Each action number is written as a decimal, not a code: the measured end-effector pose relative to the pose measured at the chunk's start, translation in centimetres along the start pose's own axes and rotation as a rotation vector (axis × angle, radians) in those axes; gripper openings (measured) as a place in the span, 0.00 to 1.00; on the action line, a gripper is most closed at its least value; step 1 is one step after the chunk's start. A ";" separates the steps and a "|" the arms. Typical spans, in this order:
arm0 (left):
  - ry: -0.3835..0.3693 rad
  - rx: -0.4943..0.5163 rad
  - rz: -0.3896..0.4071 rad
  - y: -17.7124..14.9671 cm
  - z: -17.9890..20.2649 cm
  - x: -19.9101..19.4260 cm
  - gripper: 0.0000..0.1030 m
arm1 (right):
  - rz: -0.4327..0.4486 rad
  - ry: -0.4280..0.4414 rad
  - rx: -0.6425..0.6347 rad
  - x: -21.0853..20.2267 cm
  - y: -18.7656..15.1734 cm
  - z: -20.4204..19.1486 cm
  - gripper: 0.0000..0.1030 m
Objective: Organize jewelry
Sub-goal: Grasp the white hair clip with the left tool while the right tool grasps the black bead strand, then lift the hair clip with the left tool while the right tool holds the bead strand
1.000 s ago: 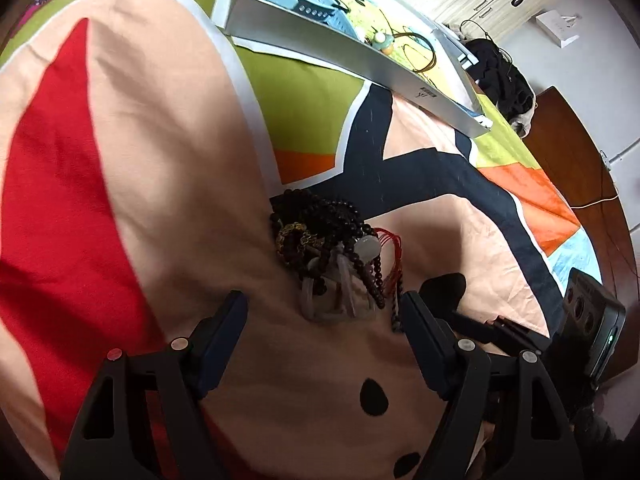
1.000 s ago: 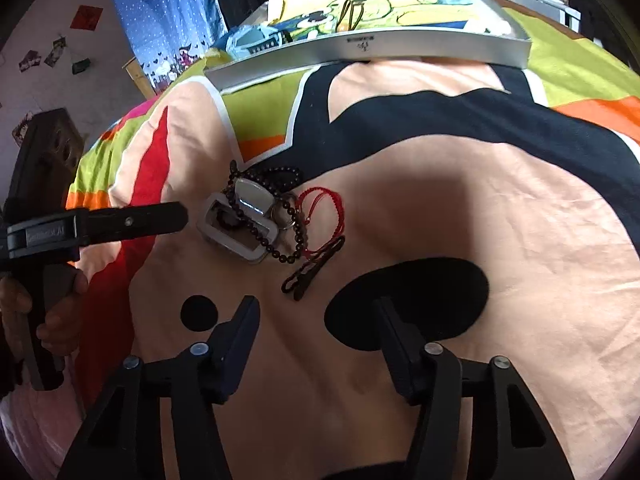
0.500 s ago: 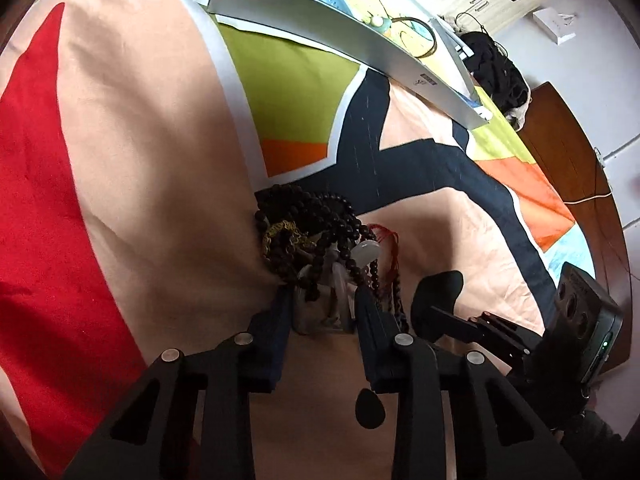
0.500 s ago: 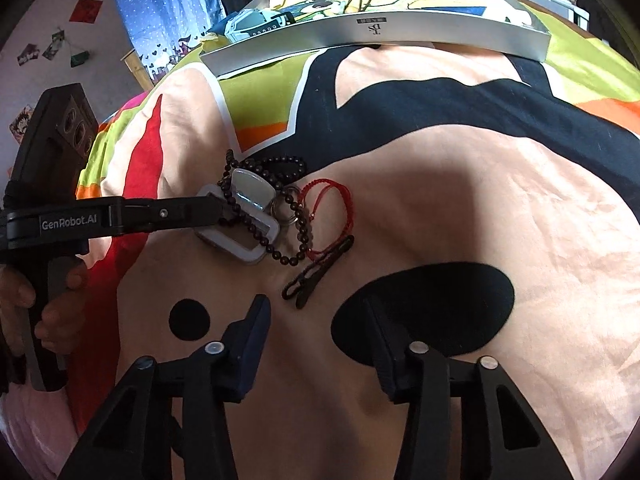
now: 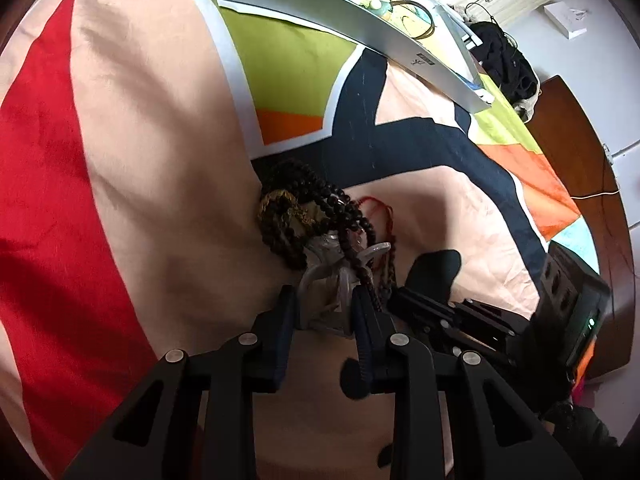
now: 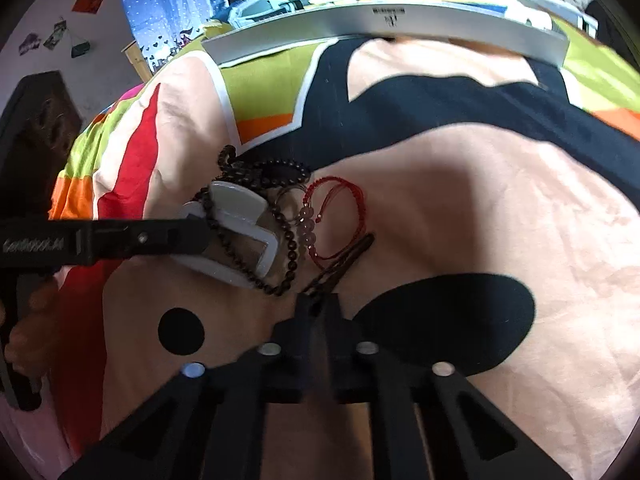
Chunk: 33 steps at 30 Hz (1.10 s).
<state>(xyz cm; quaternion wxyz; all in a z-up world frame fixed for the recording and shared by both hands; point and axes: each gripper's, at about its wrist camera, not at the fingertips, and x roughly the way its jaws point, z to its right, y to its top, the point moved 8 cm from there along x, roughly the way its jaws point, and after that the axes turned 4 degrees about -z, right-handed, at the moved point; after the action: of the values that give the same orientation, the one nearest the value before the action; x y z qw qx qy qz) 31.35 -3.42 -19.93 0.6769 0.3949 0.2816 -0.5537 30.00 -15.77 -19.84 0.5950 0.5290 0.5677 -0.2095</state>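
Observation:
A small clear jewelry box (image 5: 326,300) lies on the bedspread with dark bead strands (image 5: 296,208) draped over it. My left gripper (image 5: 324,304) is shut on the box; it shows in the right wrist view (image 6: 236,236) with the left fingers (image 6: 160,236) on its near end. A red cord bracelet (image 6: 332,216) with pink beads lies just right of the box. A dark hair clip (image 6: 340,264) lies below it. My right gripper (image 6: 318,306) is shut on the clip's near end.
A long silver tray (image 6: 384,20) holding other small items sits at the far side of the bedspread; it also shows in the left wrist view (image 5: 360,28). A wooden floor (image 5: 580,152) lies beyond the bed's right edge.
Both grippers moved forward and closed. The left closed on the clear box, lifting its near end slightly. The right closed on the hair clip's end.

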 end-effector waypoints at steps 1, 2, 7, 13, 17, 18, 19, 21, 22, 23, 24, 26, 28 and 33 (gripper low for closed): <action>-0.002 -0.006 -0.007 -0.2 0.1 0.0 0.23 | -0.002 0.006 0.015 0.0 -0.1 0.2 0.05; -0.006 -0.014 -0.013 -0.7 0.0 -0.2 0.23 | -0.002 0.008 0.025 -0.1 -0.1 0.3 0.05; 0.016 -0.003 -0.007 -2.0 0.1 -1.9 0.23 | 0.007 0.013 0.074 -1.5 -0.5 0.9 0.04; -0.002 -0.069 -0.102 -4.3 -0.3 -2.7 0.22 | 0.055 0.016 0.080 -3.9 -0.8 0.2 0.03; -0.065 -0.182 -0.203 -4.9 -0.9 -2.6 0.22 | 0.081 0.023 0.079 -5.0 -0.9 -0.2 0.03; -0.071 -0.201 -0.221 -4.8 -1.0 -2.8 0.22 | 0.088 0.025 0.077 -5.1 -0.8 -0.5 0.03; -0.064 -0.207 -0.237 -4.8 -1.0 -2.9 0.22 | 0.093 0.025 0.073 -5.3 -0.7 -0.6 0.03; -0.017 -0.182 -0.261 -4.6 -0.8 -3.2 0.22 | 0.110 0.022 0.062 -5.8 -0.5 -0.6 0.03; 0.037 -0.140 -0.269 -4.4 -0.5 -3.5 0.22 | 0.116 0.024 0.060 -5.9 -0.5 -0.7 0.03; 0.083 -0.104 -0.274 -4.3 -0.3 -3.7 0.21 | 0.123 0.028 0.061 -6.1 -0.4 -0.7 0.03; 0.166 -0.032 -0.288 -4.2 0.2 -4.0 0.20 | 0.128 0.032 0.062 -6.3 -0.3 -0.7 0.03; 0.262 0.057 -0.316 -4.1 0.8 -4.3 0.20 | 0.136 0.037 0.063 -6.3 -0.1 -1.0 0.03; 0.364 0.149 -0.347 -4.0 1.3 -4.8 0.20 | 0.144 0.048 0.066 -6.5 0.0 -1.1 0.03; 0.545 0.286 -0.311 -3.0 1.0 -6.3 0.20 | 0.155 0.075 0.059 -7.0 0.2 -1.5 0.03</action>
<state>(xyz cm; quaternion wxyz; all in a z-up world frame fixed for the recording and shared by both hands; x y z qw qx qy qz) 26.90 -1.13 -14.90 0.4221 0.5715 0.4284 -0.5582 27.65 -16.86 -13.15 0.5720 0.5961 0.5405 -0.1594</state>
